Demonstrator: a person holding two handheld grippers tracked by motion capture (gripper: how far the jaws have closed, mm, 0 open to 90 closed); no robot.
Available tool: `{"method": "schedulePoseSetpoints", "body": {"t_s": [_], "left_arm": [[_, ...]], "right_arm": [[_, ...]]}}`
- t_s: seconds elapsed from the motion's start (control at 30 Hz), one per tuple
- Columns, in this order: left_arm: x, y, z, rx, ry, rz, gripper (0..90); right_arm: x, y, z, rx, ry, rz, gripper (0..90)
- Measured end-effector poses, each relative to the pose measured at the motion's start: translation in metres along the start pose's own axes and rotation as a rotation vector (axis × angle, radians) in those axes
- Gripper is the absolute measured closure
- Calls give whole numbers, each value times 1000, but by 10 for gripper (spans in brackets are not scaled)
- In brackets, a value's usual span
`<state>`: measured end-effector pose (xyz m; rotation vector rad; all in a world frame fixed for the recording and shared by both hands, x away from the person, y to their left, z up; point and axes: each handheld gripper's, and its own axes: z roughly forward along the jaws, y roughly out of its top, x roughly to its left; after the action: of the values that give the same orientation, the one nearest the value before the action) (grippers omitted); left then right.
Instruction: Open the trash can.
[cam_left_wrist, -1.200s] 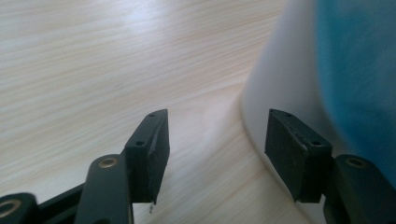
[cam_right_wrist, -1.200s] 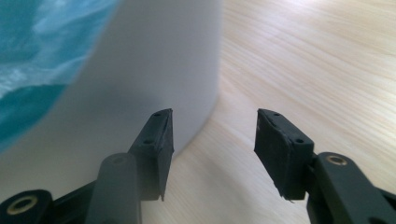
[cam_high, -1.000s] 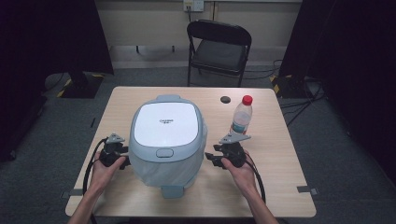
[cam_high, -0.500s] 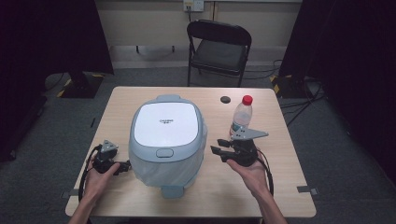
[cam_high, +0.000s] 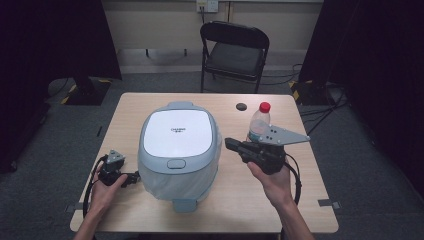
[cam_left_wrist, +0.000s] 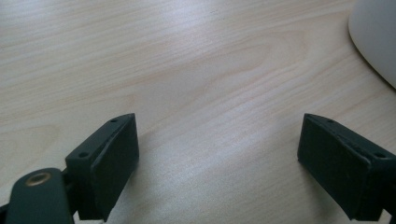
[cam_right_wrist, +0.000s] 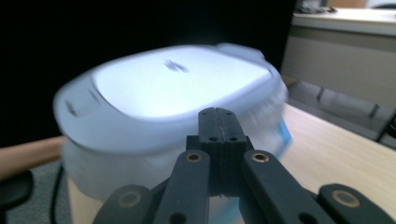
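a pale blue and white rice cooker (cam_high: 178, 150) sits near the middle of the wooden worktop (cam_high: 310, 200), its long axis running from the person's side toward the far edge, with the lid's latch button on the near end and the hinge bump at the far end toward the folding chair (cam_high: 234, 47) behind the worktop. the lid is down and its white top faces up. to the right of the cooker stands an upright plastic water bottle (cam_high: 259, 122) with a red cap, and a small dark round thing (cam_high: 241, 106) lies farther back on the wood, apart from both; what it is i cannot tell. the right gripper (cam_high: 231, 144) is held above the worktop in the person's right hand (cam_high: 272, 176), between the bottle and the cooker's right flank, pointing leftward at the cooker; the bottle stands just behind it. in the right gripper view its jaws are pressed together with nothing between them, and the blurred cooker looms right ahead of the tips. the left gripper (cam_high: 134, 176) is low at the cooker's near left corner, in the left hand (cam_high: 104, 186), pointing right toward the cooker's side. in the left gripper view its jaws are spread wide over bare wood, with the cooker's white curved wall just at the upper right.
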<state>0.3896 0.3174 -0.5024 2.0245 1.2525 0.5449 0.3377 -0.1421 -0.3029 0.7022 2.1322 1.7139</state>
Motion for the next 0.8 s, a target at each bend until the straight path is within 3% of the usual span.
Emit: {"method": "schedulePoseSetpoints", "body": {"t_s": [0.2,0.23,0.33,0.4,0.53,0.7,0.8], "left_arm": [[0,0,0,0,0,0,121],[0,0,0,1,1,0,121],[0,0,0,1,1,0,121],[0,0,0,1,1,0,121],[0,0,0,0,-1,-2,121],[2,0,0,3,10,-9,121],[3,0,0,3,15,-7,121]], "right_arm": [[21,28,10,-35,118,-32,900],[21,28,10,-35,118,-32,900],[32,33,23,-20,171,-49,900],[43,32,40,15,222,-54,900],[54,27,59,47,275,-75,900],[61,25,67,78,297,-93,900],[65,24,68,94,273,-127,900]]}}
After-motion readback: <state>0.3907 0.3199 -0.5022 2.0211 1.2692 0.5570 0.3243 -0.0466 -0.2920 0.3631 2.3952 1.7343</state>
